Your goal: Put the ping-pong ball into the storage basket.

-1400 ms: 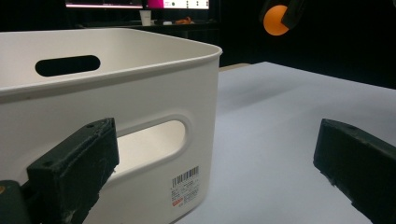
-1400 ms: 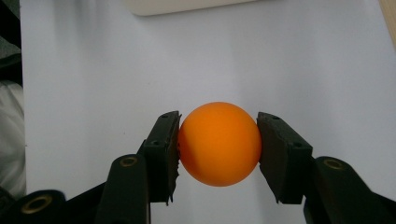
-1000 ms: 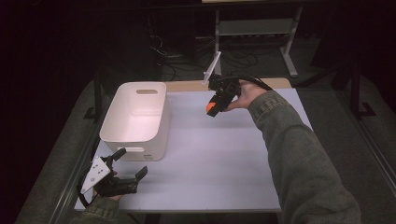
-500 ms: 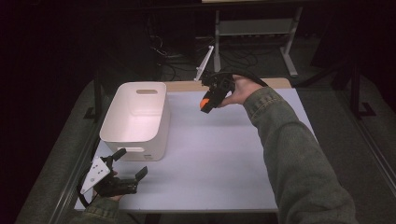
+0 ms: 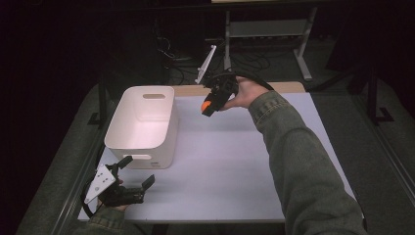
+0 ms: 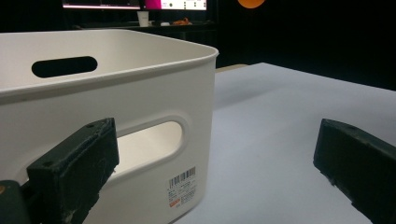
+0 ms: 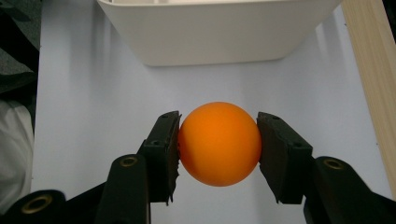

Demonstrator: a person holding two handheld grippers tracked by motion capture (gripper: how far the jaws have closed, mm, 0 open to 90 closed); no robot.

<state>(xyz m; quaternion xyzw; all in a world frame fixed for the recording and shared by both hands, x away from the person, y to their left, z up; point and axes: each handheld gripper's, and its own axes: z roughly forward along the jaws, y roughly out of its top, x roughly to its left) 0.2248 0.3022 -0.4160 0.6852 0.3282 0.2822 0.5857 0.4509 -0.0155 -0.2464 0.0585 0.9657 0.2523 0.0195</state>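
Jaws of the right gripper (image 7: 218, 144) clamp the orange ball (image 7: 219, 143), held above the counter (image 5: 235, 161) at upper centre; left gripper (image 5: 134, 183) gapes idle. Pickup done; dropping it into the white bin (image 5: 142, 125) probably remains.

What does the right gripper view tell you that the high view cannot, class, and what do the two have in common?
The right gripper view alone makes plain that the right gripper's pads press both sides of the orange ball, above the white table. The high view alone takes in the left gripper, jaws apart, at the near-left corner, the person's green sleeve, and the bin's handle slot. Both share the ball, the white plastic bin and the table.
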